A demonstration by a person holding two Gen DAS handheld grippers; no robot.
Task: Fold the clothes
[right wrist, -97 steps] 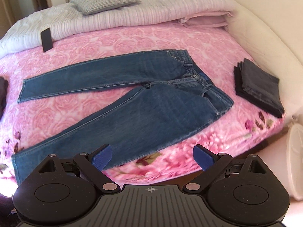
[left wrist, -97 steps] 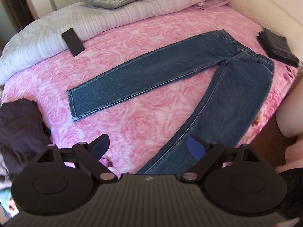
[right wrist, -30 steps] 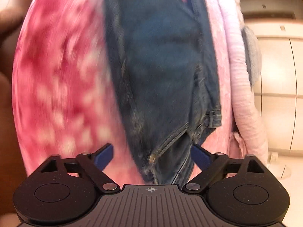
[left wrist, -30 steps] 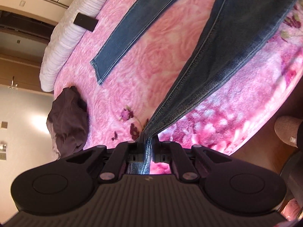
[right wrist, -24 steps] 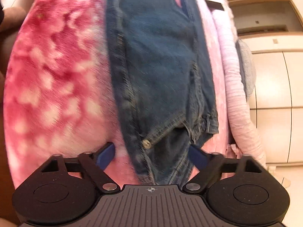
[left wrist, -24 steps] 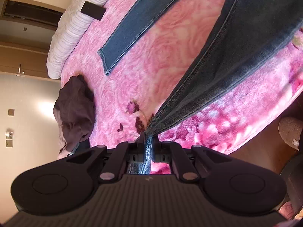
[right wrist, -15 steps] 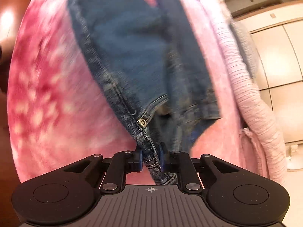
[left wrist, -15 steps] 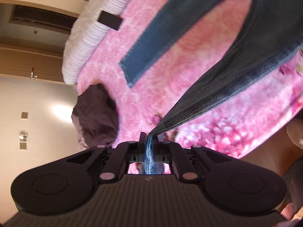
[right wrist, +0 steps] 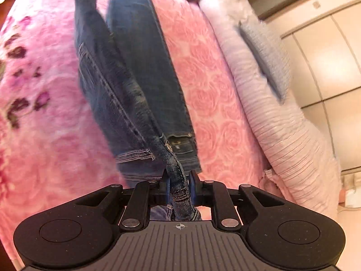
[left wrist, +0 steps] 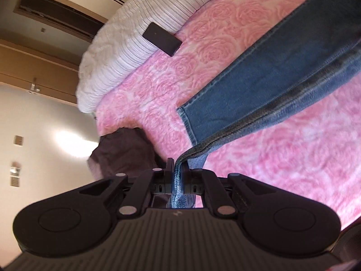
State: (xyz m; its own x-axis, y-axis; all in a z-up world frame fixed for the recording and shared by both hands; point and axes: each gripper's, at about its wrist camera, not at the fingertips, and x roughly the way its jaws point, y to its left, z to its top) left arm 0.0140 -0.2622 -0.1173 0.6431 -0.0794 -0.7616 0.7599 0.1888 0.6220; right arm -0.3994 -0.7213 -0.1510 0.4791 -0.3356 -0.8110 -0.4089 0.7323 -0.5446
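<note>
While pinched at both ends, blue jeans (left wrist: 259,83) lifted, sagging.

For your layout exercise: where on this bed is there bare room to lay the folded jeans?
Bare pink blanket lies beside the lifted jeans leg. A narrower strip runs between the jeans and the striped duvet. It is crowded by the dark garment heap and the black slab.

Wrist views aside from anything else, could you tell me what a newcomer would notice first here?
The blue jeans stretch across a pink rose-patterned blanket, one leg lifted. The left gripper pinches a leg hem and the right gripper clamps the waistband. A black phone lies by the striped white duvet.
</note>
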